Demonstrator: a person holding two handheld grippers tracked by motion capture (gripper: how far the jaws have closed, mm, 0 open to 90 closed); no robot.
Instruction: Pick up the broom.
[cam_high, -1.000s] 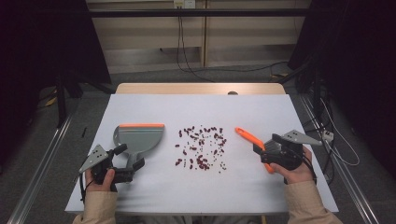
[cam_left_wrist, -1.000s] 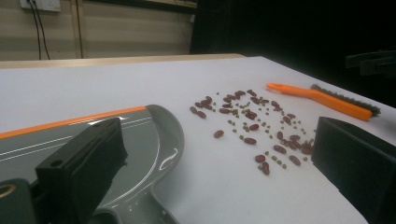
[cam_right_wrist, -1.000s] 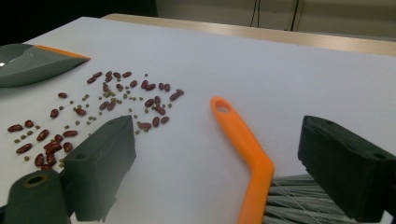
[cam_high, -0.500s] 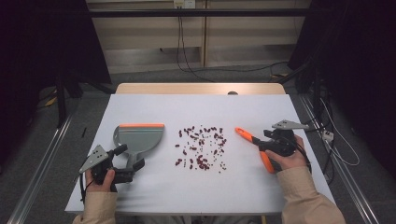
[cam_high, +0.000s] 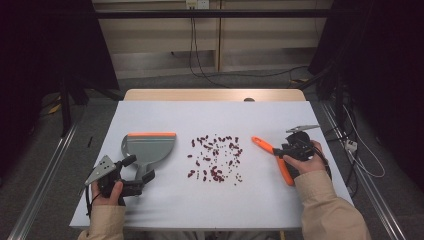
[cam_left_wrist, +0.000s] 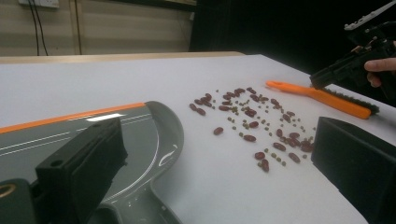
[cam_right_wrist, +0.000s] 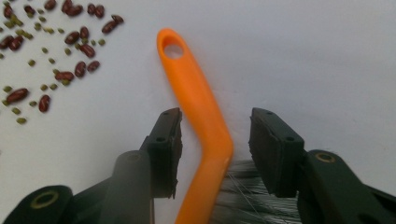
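Observation:
An orange-handled brush (cam_high: 262, 145) lies on the white table (cam_high: 200, 120), right of a scatter of red and green beans (cam_high: 215, 157). My right gripper (cam_high: 280, 151) straddles the bend in the handle. In the right gripper view its jaws (cam_right_wrist: 215, 116) have just been closing. The brush handle (cam_right_wrist: 196, 88) sits between them with a small gap on each side, so they are open. A grey dustpan (cam_high: 150, 147) with an orange lip lies to the left. My left gripper (cam_high: 138, 168) stands open by the pan's handle, and nothing is gripped in the left gripper view (cam_left_wrist: 217, 140).
In the left gripper view the beans (cam_left_wrist: 252, 123) lie between the dustpan (cam_left_wrist: 140, 140) and the brush (cam_left_wrist: 317, 95). A wooden strip borders the table's far edge (cam_high: 215, 95). Cables trail on the floor to the right (cam_high: 360, 150).
The right hand has moved away from the person and a little left, onto the brush handle, and its jaws have narrowed around it. The brush, dustpan and left gripper have stayed put.

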